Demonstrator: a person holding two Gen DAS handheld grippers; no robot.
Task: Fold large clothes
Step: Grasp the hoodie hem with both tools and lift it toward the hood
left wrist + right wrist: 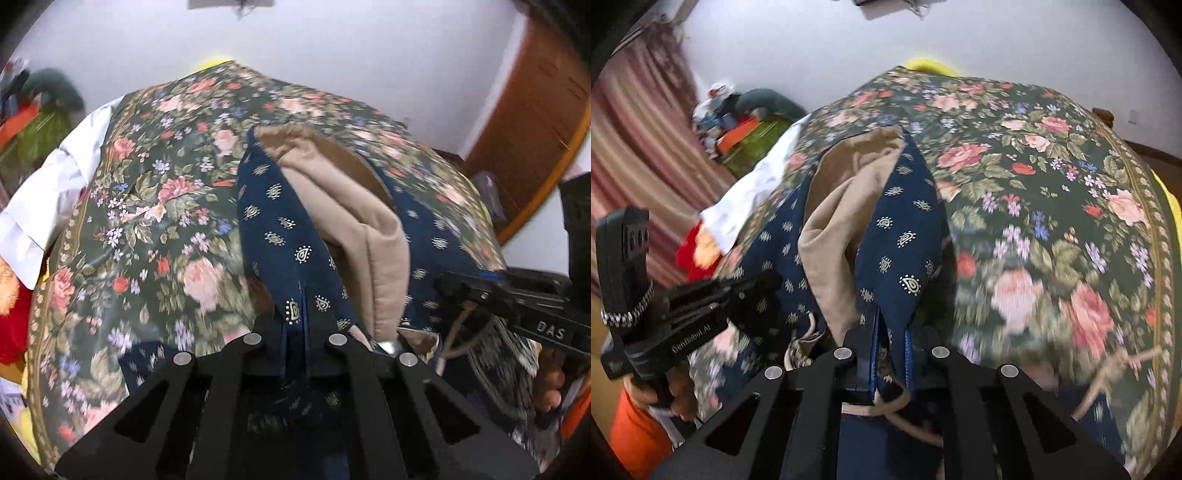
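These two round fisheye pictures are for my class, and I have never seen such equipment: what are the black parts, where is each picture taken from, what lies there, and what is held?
No robot is here. A person holds a black two-finger hand gripper in each hand, and a camera on each looks forward along its fingers. One picture comes from the left gripper, the other from the right gripper. Each view also shows the other gripper at its side.

Below is a dark green floral bedspread, with a white cloth at its edge.

Both grippers are shut on the navy paisley garment with beige lining, each pinching an edge, so it hangs open between them and the lining shows. Folding appears to be under way.
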